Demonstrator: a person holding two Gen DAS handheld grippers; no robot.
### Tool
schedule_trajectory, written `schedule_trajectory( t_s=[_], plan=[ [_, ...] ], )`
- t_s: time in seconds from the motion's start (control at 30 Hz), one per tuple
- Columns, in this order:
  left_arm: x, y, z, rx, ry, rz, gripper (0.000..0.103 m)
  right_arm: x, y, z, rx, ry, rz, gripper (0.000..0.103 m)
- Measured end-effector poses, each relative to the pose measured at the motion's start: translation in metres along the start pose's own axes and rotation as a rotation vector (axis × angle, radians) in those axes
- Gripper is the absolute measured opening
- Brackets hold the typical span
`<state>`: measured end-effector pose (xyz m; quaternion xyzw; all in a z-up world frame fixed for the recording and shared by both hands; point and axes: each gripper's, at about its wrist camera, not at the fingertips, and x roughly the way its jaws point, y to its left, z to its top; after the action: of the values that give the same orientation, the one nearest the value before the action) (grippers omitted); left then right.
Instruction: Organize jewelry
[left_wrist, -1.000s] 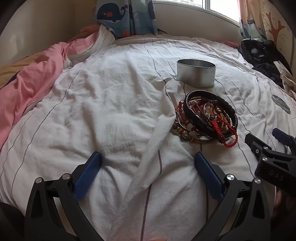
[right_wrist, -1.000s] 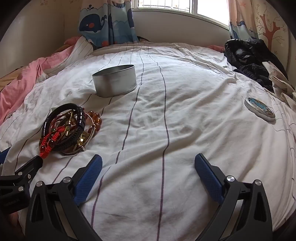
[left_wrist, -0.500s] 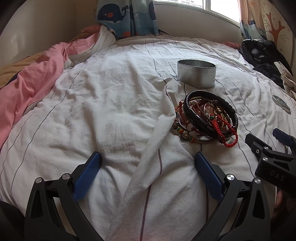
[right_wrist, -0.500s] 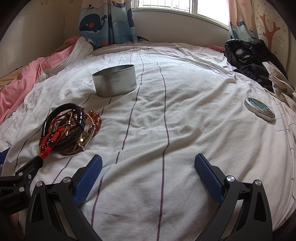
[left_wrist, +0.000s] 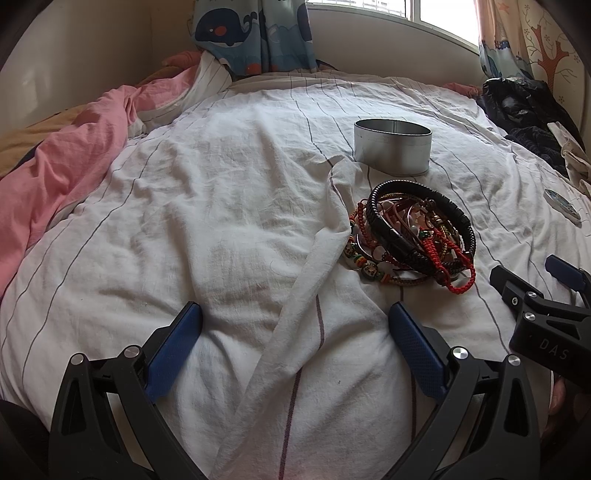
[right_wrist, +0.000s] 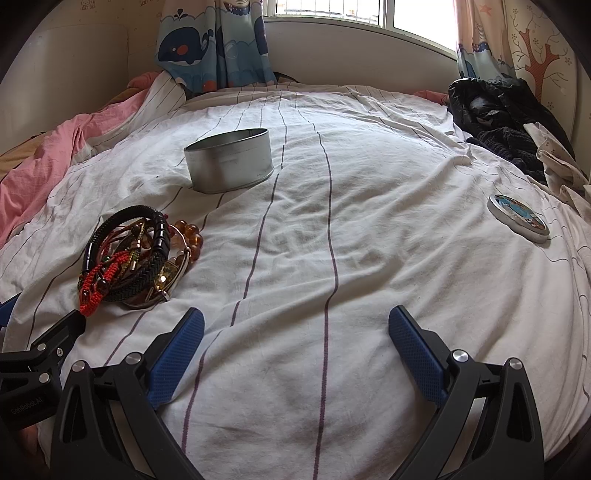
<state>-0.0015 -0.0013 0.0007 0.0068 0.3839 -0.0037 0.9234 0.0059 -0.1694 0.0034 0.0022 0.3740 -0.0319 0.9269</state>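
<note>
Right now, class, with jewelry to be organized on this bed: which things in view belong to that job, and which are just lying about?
Belongs to the job:
pile of bracelets
open metal tin
round tin lid, likely
left tongs, open
right tongs, open

Just lying about:
pink blanket
dark clothes
whale curtain
striped sheet

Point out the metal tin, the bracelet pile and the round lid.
metal tin (right_wrist: 229, 166), right wrist view, front wall.
bracelet pile (left_wrist: 413, 236), left wrist view, black braided band.
round lid (right_wrist: 518, 218), right wrist view, printed top.
</note>
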Motion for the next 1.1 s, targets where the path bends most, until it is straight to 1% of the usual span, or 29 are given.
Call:
schedule_trajectory(
  t_s=[1.0,1.1],
  plan=[
    [-0.0007,-0.0005,-0.0003,0.0,-0.001,0.001,0.097,0.0005,0.0002,0.0002,-0.001,0.002,-0.002,0.096],
    [-0.0051,0.0054,0.0003,-0.004,0.004,-0.002,0.097,0.0007,0.0001,0.0003,-0.001,0.001,-0.001,0.096]
  ],
)
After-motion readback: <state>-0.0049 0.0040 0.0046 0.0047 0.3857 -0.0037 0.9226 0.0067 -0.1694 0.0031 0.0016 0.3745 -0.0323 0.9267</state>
